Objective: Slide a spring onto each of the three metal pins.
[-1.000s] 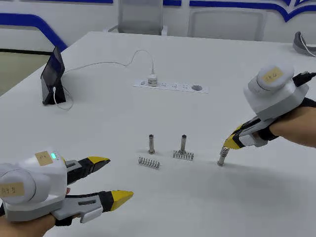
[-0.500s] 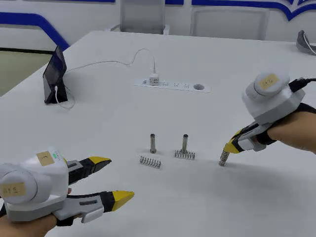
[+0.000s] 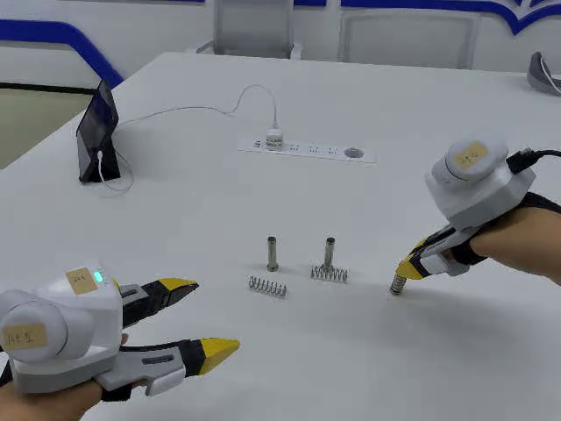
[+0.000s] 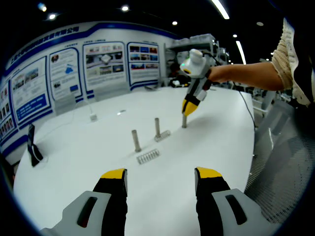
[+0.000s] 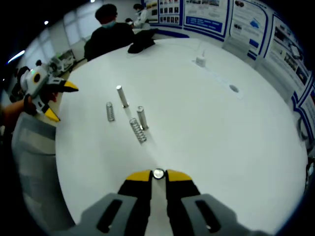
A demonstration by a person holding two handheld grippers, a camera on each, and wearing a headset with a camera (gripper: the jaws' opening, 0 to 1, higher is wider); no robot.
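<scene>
At 7 o'clock from the pins, the left gripper (image 3: 203,317) waited with its jaws spread, holding nothing. The left pin (image 3: 273,253) stood bare, with the first spring (image 3: 266,286) lying at its 6 o'clock. The middle pin (image 3: 330,252) and second spring (image 3: 329,274) lay the same way. At 3 o'clock, the right gripper (image 3: 410,268) had sunk lower, its jaws closed on the right pin (image 3: 398,284), which looked ribbed. Probably one spring was seated, with two left.

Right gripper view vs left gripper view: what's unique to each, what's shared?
Right gripper view: round top of the third metal pin, end-on between the yellow tips of the shut right gripper; a seated person in dark clothes. Left gripper view: that pin side-on; a person's forearm behind the gripper. Shared: two bare upright metal pins and two loose coil springs on the white table.
</scene>
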